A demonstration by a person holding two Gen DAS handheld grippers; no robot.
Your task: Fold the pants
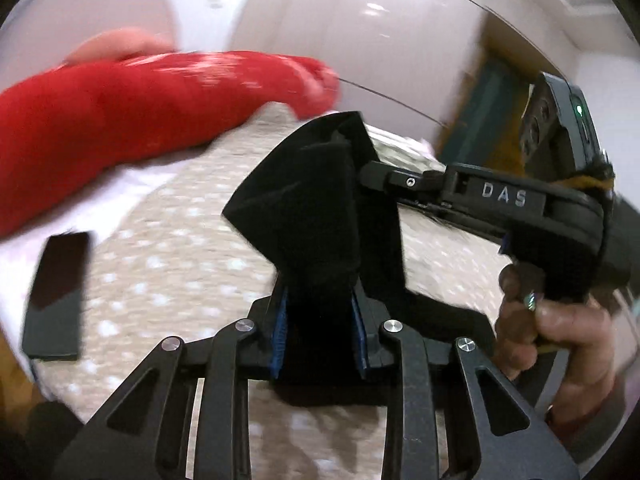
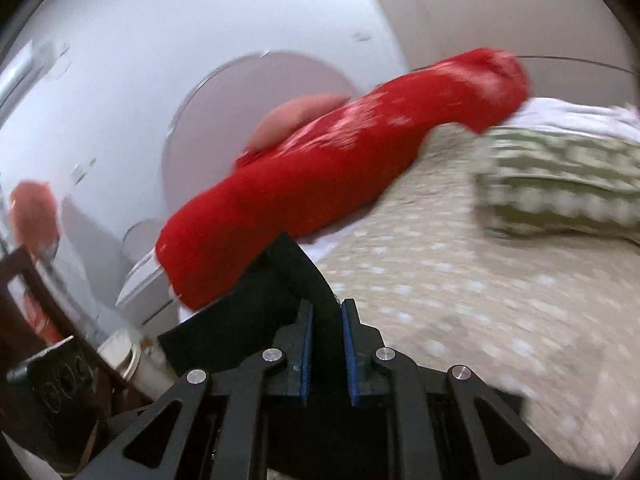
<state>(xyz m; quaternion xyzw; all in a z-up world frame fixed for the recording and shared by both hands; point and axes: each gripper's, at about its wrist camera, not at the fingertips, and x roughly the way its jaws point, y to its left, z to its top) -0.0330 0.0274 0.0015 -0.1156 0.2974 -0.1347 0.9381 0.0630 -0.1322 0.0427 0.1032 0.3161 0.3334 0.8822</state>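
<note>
The black pants [image 1: 308, 200] are held up above a bed. My left gripper [image 1: 320, 320] is shut on a bunch of the black cloth, which rises in folds between its blue pads. My right gripper [image 1: 372, 178] shows in the left wrist view, coming in from the right and shut on the same cloth higher up. In the right wrist view the right gripper [image 2: 326, 320] is shut on the black pants [image 2: 256, 304], which hang to the left of its pads. Most of the pants are hidden below the grippers.
The bed has a beige dotted cover [image 1: 180, 264] [image 2: 460, 280]. A long red bolster [image 1: 120, 112] [image 2: 320, 176] lies at its head, a green patterned pillow [image 2: 560, 184] to the right, a dark phone [image 1: 56, 292] at the left. White walls stand behind.
</note>
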